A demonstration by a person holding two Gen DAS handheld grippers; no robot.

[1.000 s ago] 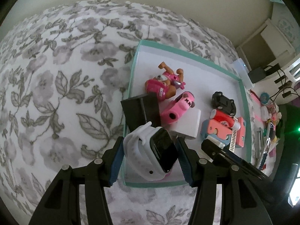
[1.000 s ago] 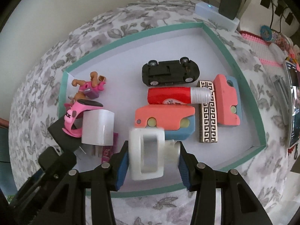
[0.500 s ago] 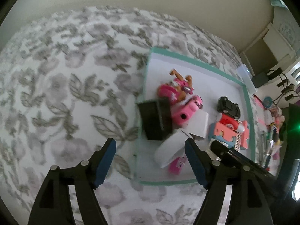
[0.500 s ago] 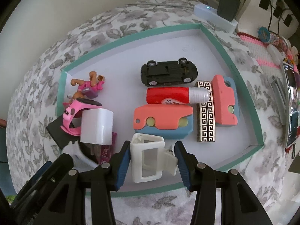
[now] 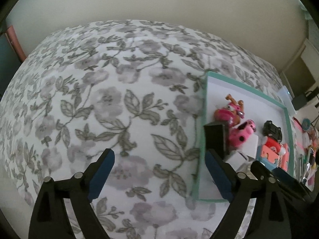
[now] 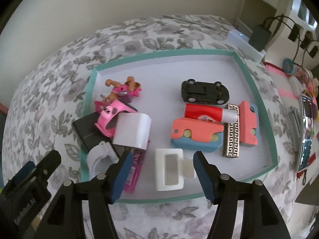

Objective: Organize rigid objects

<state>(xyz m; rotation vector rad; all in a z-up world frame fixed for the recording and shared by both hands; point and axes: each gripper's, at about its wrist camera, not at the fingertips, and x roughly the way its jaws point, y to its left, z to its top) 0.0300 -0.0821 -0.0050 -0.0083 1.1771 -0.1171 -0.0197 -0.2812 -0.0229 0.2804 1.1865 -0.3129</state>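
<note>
A: Starting with the left wrist view. Anything held?

B: Nothing. Seeing the left gripper (image 5: 158,155) with fingers spread wide and released, hovering over bare floral cloth (image 5: 111,99), just beside the teal tray (image 5: 247,90). Inside the tray, near that edge: a black box (image 5: 216,137), a pink watch (image 5: 242,134), a doll figure (image 5: 232,109), and further off a black toy car (image 5: 272,130).

A: Risks there?

B: Possibly clipping the tray rim with the right-hand finger and shoving the whole tray across the cloth. Worth lifting clear before swinging back.

A: Moving to the right wrist view.

B: Seeing the right gripper (image 6: 161,159) also released, fingers open on either side of a white clip piece (image 6: 169,172) lying flat in the tray near the front rim. No contact with it on either side, as far as can be told. To its left, a pink packet (image 6: 133,171), a white watch (image 6: 98,159) and a white charger block (image 6: 132,132). To its right, coral-and-blue blocks (image 6: 196,135), a red tube (image 6: 205,113) and a patterned bar (image 6: 232,130).

A: Dangers?

B: Crowding. Could nudge the pink packet or topple the charger block when reaching in. Could also bump the other gripper, close by at lower left.

A: And the surface, the room?

B: Soft-looking grey floral covering; bed or worktop, cannot tell. Plain pale wall behind, plug adapters (image 6: 259,33) and cables at the right, plus clutter beyond the tray.
</note>
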